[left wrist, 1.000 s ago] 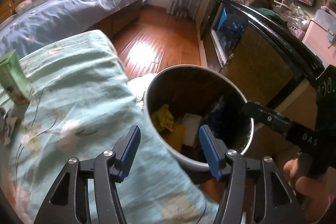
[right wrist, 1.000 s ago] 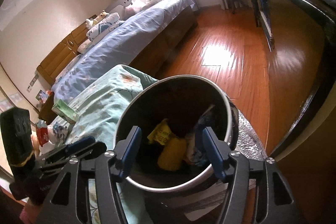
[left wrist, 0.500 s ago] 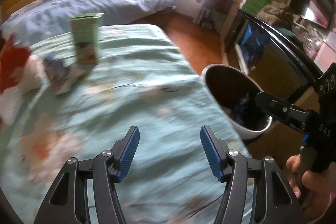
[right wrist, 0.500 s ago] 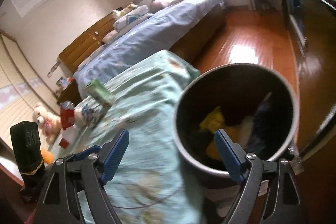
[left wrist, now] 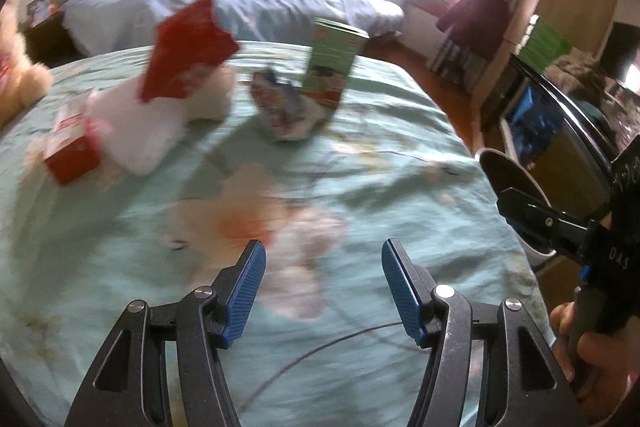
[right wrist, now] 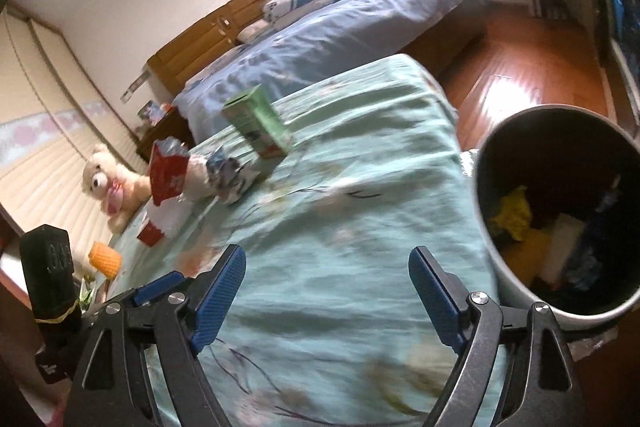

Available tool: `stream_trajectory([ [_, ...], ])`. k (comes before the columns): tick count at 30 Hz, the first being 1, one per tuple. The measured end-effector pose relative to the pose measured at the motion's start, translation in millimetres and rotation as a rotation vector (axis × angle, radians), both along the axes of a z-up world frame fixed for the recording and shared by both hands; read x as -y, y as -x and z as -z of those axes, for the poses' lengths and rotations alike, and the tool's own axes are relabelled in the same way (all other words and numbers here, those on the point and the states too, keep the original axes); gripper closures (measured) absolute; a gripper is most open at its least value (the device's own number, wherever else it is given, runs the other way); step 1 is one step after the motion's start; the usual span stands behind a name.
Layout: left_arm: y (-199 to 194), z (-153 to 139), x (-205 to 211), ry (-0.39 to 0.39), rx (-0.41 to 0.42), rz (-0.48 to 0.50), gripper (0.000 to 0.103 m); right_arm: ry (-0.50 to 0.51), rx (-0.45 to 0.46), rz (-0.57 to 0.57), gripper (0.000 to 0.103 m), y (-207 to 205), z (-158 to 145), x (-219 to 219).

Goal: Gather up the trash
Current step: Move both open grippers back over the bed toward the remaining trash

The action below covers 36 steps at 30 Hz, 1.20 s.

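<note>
From the left wrist, the left gripper [left wrist: 323, 287] is hanging over the pale green bedspread [left wrist: 400, 147], its blue jaws standing apart with only cloth showing between them. Up at eleven o'clock a red packet [left wrist: 186, 53] is sitting on a white lump [left wrist: 160, 123], blurred, with a small red box [left wrist: 72, 151] touching its nine o'clock side. Nearer twelve o'clock a green carton [left wrist: 332, 67] is standing upright, and a crumpled wrapper [left wrist: 284, 111] is lying just beside it on the seven o'clock side. Out at three o'clock the bin [left wrist: 516, 187] is peeking past the edge of the bedspread, partly covered by the right gripper [left wrist: 532, 215], which a hand [left wrist: 588, 355] is holding down at four o'clock.

From the right wrist, the right gripper [right wrist: 326, 285] is also hovering above the bedspread [right wrist: 360, 227], jaws spread wide and nothing caught between them. The bin [right wrist: 520, 291] is sitting at three o'clock, just beside the bed's edge, with yellow, white and dark scraps lying inside. The green carton [right wrist: 260, 123] is tilting in this view at eleven o'clock, the crumpled wrapper [right wrist: 230, 179] just below it, then the red packet [right wrist: 168, 175] and the small red box [right wrist: 151, 233] toward nine o'clock. A teddy bear [right wrist: 108, 187] is sitting beyond them at the bedspread's far edge, and an orange cup [right wrist: 105, 259] is lying near it. The left gripper [right wrist: 156, 291] is poking in at eight o'clock.
</note>
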<state>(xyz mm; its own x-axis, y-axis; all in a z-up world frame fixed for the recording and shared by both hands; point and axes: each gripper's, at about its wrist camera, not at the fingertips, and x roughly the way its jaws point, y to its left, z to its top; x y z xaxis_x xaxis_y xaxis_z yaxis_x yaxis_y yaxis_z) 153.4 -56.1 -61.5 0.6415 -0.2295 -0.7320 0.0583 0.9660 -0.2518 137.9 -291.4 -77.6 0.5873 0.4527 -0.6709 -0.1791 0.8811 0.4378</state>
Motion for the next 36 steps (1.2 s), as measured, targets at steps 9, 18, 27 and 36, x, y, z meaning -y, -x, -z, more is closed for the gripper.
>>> stream_trajectory([
  [9,13.2,-5.6,-49.8,0.004,-0.004,-0.108,0.043,0.003,-0.006,-0.081,0.018,-12.6,4.3,-45.6],
  [18,19.8,-11.8,-99.3,0.004,-0.001,-0.229,0.043,0.002,-0.006,-0.175,0.018,-23.4,5.0,-99.1],
  [27,-5.0,-9.9,-129.1,-0.023,-0.018,-0.304,0.042,0.024,-0.002,-0.211,0.019,-39.2,7.4,-135.2],
  [36,-46.7,0.9,-139.7,-0.035,-0.029,-0.313,0.04,0.067,-0.004,-0.2,0.02,-59.4,12.8,-152.6],
])
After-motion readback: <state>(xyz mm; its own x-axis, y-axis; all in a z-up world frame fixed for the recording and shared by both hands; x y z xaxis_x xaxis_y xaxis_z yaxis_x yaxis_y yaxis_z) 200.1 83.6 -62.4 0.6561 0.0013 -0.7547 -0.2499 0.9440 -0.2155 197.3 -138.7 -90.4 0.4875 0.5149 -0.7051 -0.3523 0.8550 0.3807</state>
